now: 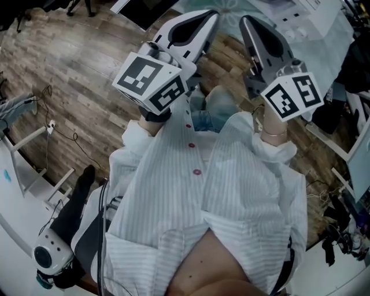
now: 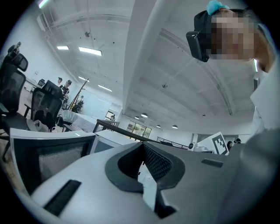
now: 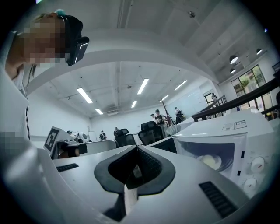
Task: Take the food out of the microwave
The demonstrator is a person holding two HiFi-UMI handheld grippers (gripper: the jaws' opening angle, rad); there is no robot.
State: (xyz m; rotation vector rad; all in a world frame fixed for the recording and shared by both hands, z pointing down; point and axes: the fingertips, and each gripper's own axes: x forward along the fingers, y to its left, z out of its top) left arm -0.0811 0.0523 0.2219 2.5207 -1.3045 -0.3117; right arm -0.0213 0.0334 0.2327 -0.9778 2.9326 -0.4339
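A white microwave [image 3: 238, 140] stands at the right of the right gripper view, its door closed. Through the door window a pale round food item [image 3: 211, 161] shows inside; two knobs [image 3: 257, 164] sit on its panel. My right gripper [image 3: 137, 153] is shut with nothing held and points past the microwave's left side. In the head view it [image 1: 247, 23] is raised in front of my chest beside my left gripper [image 1: 209, 16]. My left gripper [image 2: 142, 151] is also shut and empty, pointing level into the room. The microwave is hidden in the head view.
A dark-screened monitor [image 2: 50, 155] is close at the left gripper's left. Office chairs [image 3: 151, 131] and several people stand far off. The wooden floor [image 1: 69, 69] with cables lies below, a white table edge [image 1: 17, 167] at the left, cluttered shelving [image 1: 347, 81] at the right.
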